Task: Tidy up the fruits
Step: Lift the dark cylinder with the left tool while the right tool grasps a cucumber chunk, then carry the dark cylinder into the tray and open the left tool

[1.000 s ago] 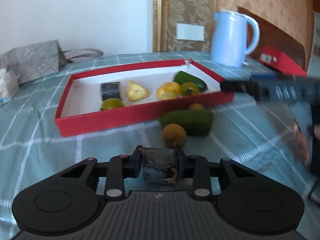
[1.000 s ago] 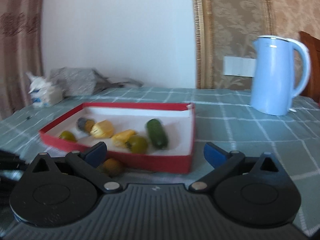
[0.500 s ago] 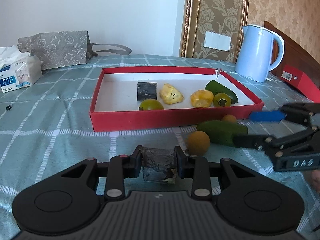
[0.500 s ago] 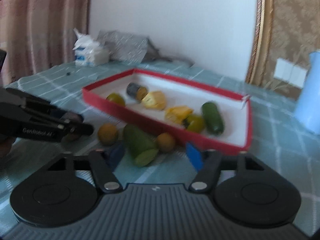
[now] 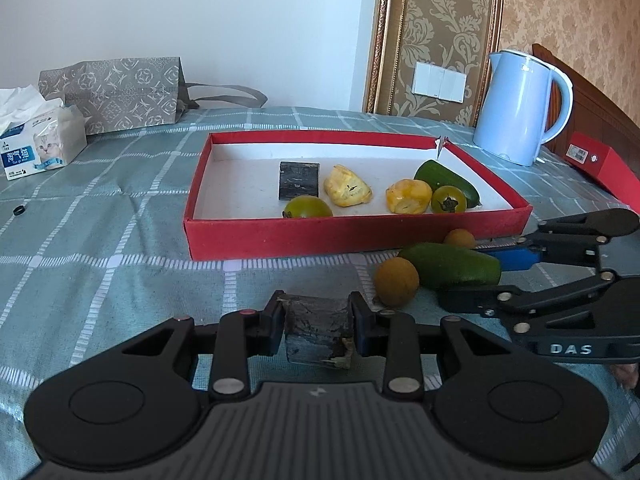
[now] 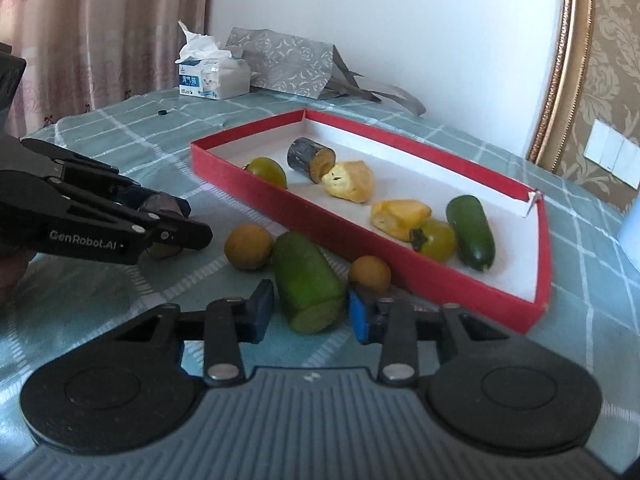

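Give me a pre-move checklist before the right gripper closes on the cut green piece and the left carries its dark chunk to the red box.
1. Left gripper shut on the dark chunk: ok.
2. Right gripper open, fingers either side of the cut green piece: ok.
3. Fingers clear of the small orange fruit by the right pad: cannot tell, it sits very close.
4. Free floor space in the red box, left part: ok.
5. The two grippers apart from each other: ok, though close.
6. All fruit inside the box: not ok; the round orange fruit also lies outside.
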`<state>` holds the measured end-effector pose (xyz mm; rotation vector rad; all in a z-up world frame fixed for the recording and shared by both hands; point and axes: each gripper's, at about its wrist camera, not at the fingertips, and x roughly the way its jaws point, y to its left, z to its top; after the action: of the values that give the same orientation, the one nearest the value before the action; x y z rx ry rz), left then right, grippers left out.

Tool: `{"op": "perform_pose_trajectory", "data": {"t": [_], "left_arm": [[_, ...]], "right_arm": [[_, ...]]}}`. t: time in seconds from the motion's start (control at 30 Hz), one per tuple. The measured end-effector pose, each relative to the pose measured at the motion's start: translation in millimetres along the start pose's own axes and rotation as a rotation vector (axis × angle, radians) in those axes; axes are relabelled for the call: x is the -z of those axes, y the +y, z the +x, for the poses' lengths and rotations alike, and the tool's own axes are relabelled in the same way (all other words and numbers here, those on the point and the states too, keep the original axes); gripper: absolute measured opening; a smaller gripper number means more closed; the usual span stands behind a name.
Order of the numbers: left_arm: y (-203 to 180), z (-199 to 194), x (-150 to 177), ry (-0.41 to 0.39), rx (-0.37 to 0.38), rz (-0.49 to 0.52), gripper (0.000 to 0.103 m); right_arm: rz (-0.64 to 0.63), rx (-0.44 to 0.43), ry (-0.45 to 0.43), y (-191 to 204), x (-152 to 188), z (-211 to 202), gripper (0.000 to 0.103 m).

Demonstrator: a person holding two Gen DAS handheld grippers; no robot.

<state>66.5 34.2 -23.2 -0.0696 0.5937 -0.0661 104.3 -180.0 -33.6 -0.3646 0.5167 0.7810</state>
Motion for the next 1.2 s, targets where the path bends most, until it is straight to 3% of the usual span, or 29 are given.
{"op": "perform_pose_trajectory", "data": {"t": [0.3, 0.73, 1.0, 1.2], "left_arm": [[0, 0, 0, -0.001, 0.0, -0.001, 0.033], [1, 0, 1, -0.002, 0.001, -0.012, 0.033], [-1, 0, 0, -0.004, -0.013, -0.011, 0.033], [-4, 0, 0, -0.001, -0.056, -0.013, 0.033]], "right_arm": [[-0.018, 0.03, -0.009, 7, -2, 1, 0.032], [0.1, 0.074, -0.014, 1, 14, -17, 0.031], [0.122, 0.102, -0.124, 0, 13, -40, 0.031], [0.136, 0.114, -0.146, -4, 12, -45, 0.031]]}}
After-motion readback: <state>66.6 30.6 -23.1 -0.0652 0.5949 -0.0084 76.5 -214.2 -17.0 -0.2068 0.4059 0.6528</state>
